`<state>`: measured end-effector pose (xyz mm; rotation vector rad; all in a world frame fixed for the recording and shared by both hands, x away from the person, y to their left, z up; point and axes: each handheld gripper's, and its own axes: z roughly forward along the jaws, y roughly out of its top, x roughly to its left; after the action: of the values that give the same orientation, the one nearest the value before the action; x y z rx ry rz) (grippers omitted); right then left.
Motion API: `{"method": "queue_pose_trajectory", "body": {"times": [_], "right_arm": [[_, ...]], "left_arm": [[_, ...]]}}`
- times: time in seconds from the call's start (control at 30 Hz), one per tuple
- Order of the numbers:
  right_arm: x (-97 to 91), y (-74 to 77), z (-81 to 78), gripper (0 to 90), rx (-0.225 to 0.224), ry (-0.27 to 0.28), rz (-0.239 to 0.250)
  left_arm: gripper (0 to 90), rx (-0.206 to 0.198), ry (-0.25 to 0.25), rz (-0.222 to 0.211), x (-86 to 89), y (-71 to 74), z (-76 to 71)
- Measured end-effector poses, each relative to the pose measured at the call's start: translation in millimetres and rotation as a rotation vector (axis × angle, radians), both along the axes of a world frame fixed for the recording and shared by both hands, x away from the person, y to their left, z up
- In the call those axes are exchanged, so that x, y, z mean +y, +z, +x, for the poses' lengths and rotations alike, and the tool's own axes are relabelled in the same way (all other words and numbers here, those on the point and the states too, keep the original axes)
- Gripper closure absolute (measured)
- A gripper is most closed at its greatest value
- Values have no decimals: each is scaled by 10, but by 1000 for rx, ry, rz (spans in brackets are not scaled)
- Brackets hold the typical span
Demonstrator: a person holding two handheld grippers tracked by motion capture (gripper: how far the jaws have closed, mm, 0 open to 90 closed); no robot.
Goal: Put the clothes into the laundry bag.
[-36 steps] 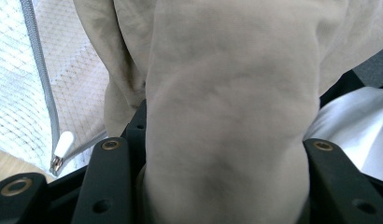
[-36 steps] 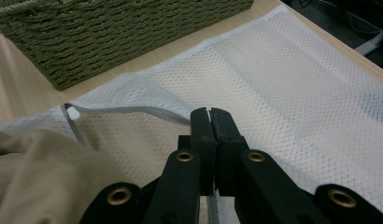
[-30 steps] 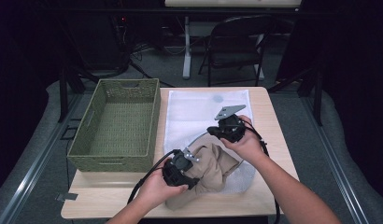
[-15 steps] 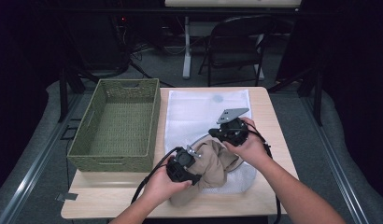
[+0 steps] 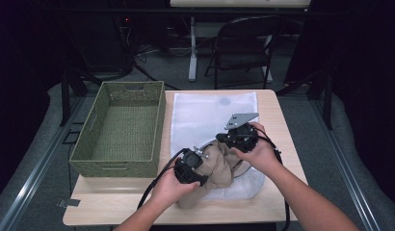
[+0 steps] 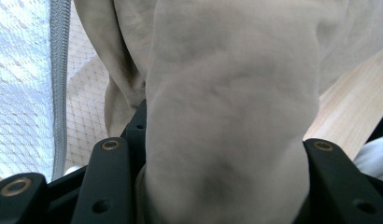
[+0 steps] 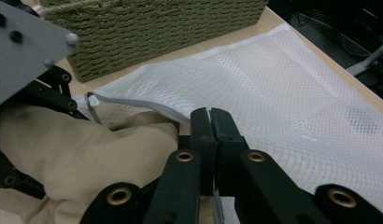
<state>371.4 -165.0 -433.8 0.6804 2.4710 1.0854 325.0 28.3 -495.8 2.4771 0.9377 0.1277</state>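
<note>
Two grippers work low in the frame: left gripper (image 5: 201,163) clamps the beige cloth (image 5: 219,166) bundled at the mesh bag (image 5: 210,113) mouth; right gripper (image 7: 210,122) pinches the bag's zipper edge (image 7: 133,105).

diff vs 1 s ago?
The left gripper pushed the bunched beige cloth up-table toward the mesh bag opening; the right gripper, shut on the bag's edge, drew back toward it. Both grips held throughout. Basket and table unchanged.
</note>
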Motion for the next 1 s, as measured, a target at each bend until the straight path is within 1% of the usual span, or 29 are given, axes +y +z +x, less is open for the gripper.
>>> {"method": "queue_pose_trajectory", "body": {"times": [0.1,0.13,0.2,0.3,0.4,0.53,0.67,0.83,1.0], "right_arm": [[1,9,-14,888,-3,2,3],[1,10,-17,887,-3,1,3],[3,12,-21,888,-5,2,1],[2,16,-26,887,-8,4,2],[-12,26,-34,887,-11,1,5],[-41,42,-34,887,-12,-6,5],[-40,59,-46,887,-13,1,7],[-7,85,-76,887,-22,10,15],[25,94,-80,887,-22,20,14]], "left_arm": [[492,0,19,-11,-19,-11,34],[492,4,18,-6,-25,-6,44],[492,1,26,-10,-38,-12,48],[492,-3,31,-2,-59,-24,66],[492,-11,31,20,-59,-34,61],[492,-8,36,19,-31,-36,65],[492,-7,49,12,-35,-37,98],[491,-11,64,12,-86,-33,138],[490,-26,80,-5,-148,6,185]]}}
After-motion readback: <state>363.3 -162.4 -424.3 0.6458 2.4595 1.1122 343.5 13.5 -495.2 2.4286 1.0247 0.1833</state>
